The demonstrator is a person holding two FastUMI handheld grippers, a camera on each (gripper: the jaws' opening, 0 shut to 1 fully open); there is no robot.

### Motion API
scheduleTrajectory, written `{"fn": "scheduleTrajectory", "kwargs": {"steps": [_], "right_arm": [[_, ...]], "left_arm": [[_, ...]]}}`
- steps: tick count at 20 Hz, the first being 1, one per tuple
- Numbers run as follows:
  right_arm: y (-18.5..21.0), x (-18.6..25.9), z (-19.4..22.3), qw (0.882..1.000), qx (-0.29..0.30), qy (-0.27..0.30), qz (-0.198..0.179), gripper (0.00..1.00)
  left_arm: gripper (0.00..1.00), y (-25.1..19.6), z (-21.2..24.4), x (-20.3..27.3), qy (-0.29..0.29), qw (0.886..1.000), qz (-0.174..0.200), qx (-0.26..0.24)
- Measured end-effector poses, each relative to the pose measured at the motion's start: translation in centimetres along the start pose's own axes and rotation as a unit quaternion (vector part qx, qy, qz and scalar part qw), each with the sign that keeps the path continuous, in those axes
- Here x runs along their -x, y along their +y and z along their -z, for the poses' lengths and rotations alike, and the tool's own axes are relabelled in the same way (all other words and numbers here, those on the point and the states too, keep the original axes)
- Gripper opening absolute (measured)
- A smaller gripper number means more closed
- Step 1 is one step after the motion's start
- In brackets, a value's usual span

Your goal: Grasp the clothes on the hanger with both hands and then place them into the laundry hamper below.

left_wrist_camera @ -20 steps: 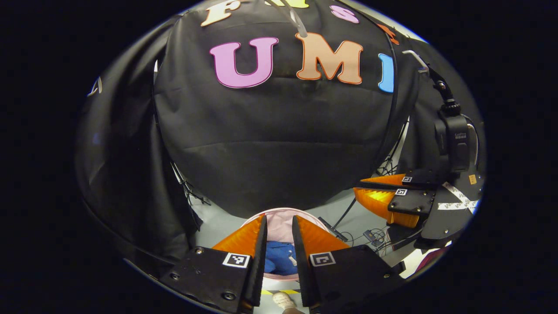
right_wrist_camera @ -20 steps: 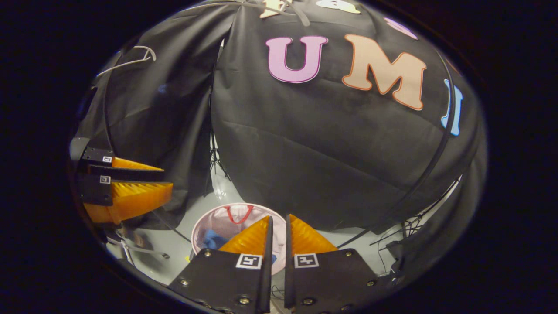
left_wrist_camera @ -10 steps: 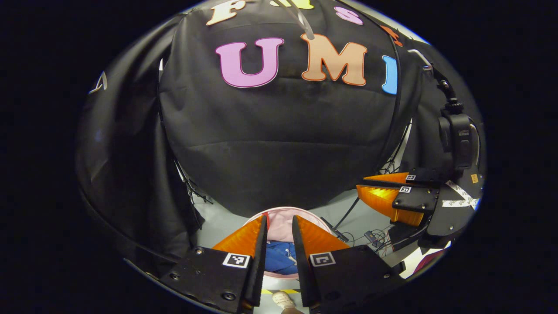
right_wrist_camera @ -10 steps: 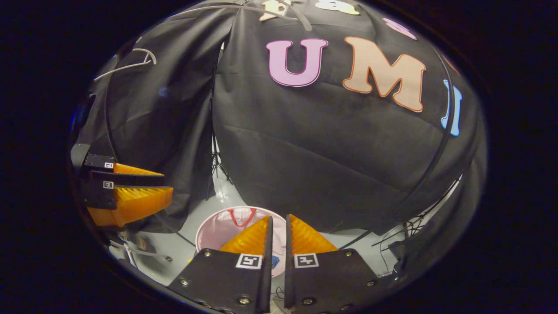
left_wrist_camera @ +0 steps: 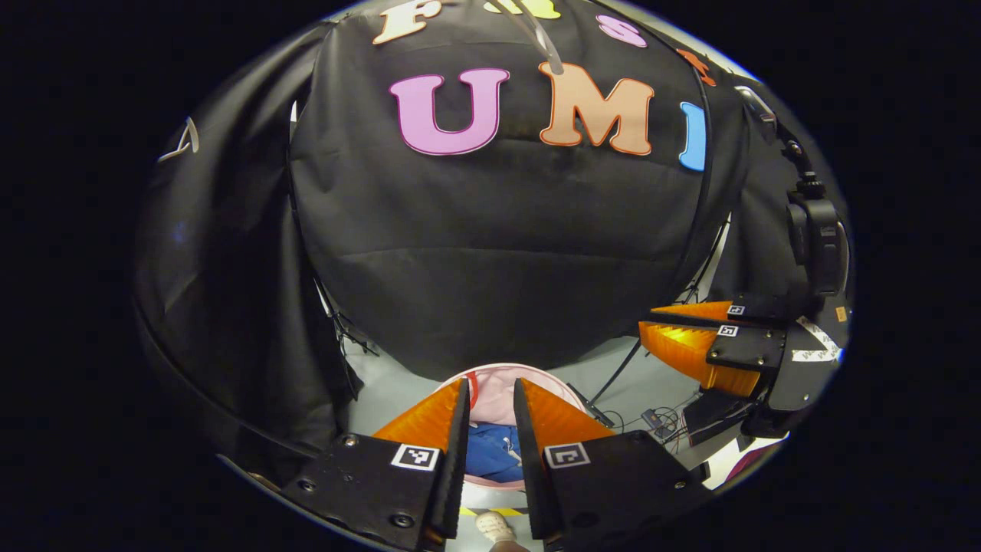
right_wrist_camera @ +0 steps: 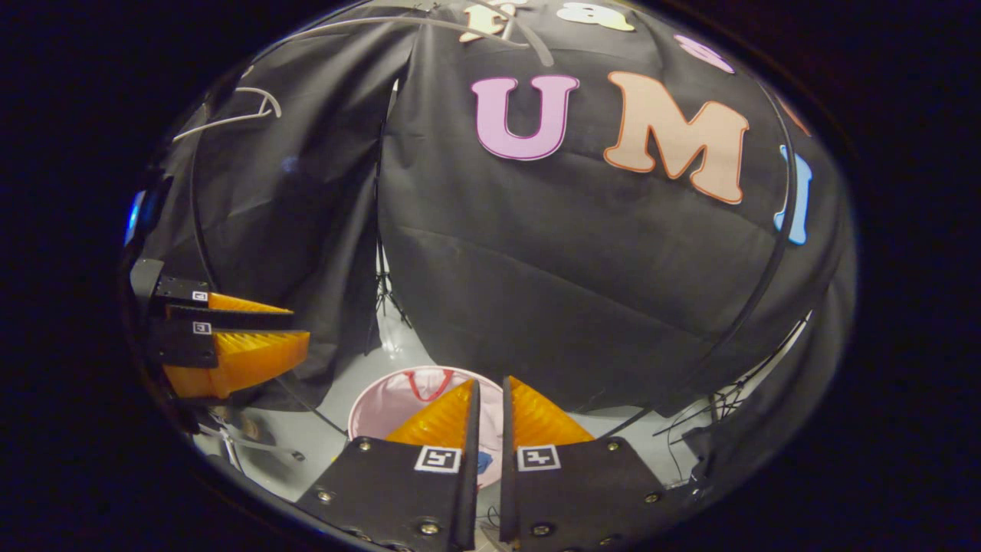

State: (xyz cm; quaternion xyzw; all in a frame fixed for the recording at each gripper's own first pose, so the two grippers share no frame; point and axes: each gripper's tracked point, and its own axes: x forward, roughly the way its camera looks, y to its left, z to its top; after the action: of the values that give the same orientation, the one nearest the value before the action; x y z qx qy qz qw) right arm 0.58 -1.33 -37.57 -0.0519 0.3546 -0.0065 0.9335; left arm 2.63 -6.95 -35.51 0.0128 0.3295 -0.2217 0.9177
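The pink laundry hamper (left_wrist_camera: 498,381) stands on the floor below, with the blue clothes (left_wrist_camera: 490,452) lying inside it. My left gripper (left_wrist_camera: 490,395) hovers above it, fingers a little apart and holding nothing. My right gripper (right_wrist_camera: 490,395) also hangs over the hamper (right_wrist_camera: 383,399), open by a narrow gap with nothing in it. Each sees the other: the right gripper (left_wrist_camera: 651,322) off to the right, the left gripper (right_wrist_camera: 295,322) off to the left. A bare white hanger (left_wrist_camera: 546,47) hangs at the top.
Black cloth walls close in all around. Another white hanger (right_wrist_camera: 230,115) hangs at the upper left. Cables (left_wrist_camera: 651,418) lie on the grey floor right of the hamper. A person's shoe (left_wrist_camera: 494,525) is at the bottom. A stand (right_wrist_camera: 381,291) is by the wall gap.
Both views have drifted slightly: the wall has slid down and right, and the right gripper has moved farther right in the left gripper view. Finger gaps and the clothes are unchanged.
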Motion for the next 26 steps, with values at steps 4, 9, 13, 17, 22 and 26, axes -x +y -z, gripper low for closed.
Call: {"fn": "scheduleTrajectory", "kwargs": {"steps": [4,9,13,17,22,26], "right_arm": [[-0.3,1.4,-2.5,1.0,-0.002,-0.027,0.002,0.13],[-0.7,3.8,-6.7,0.997,-0.005,-0.073,0.005,0.13],[-1.5,6.5,-11.6,0.992,-0.002,-0.128,0.015,0.13],[-1.9,9.6,-16.4,0.982,0.003,-0.187,0.025,0.12],[-1.8,15.6,-24.0,0.963,-0.002,-0.27,0.028,0.13],[-2.4,19.3,-27.5,0.943,-0.026,-0.33,0.032,0.12]], "left_arm": [[0.36,0.0,-2.4,1.7,-0.035,0.999,0.003,-0.002],[0.35,-1.3,-6.9,4.3,-0.092,0.996,0.007,-0.005],[0.35,-2.5,-11.4,5.8,-0.145,0.989,0.015,-0.008],[0.36,-3.3,-14.9,9.5,-0.203,0.979,0.025,-0.018],[0.36,-3.9,-21.1,15.9,-0.297,0.954,0.031,-0.026],[0.36,-5.7,-27.3,18.4,-0.349,0.936,0.039,-0.014]]}}
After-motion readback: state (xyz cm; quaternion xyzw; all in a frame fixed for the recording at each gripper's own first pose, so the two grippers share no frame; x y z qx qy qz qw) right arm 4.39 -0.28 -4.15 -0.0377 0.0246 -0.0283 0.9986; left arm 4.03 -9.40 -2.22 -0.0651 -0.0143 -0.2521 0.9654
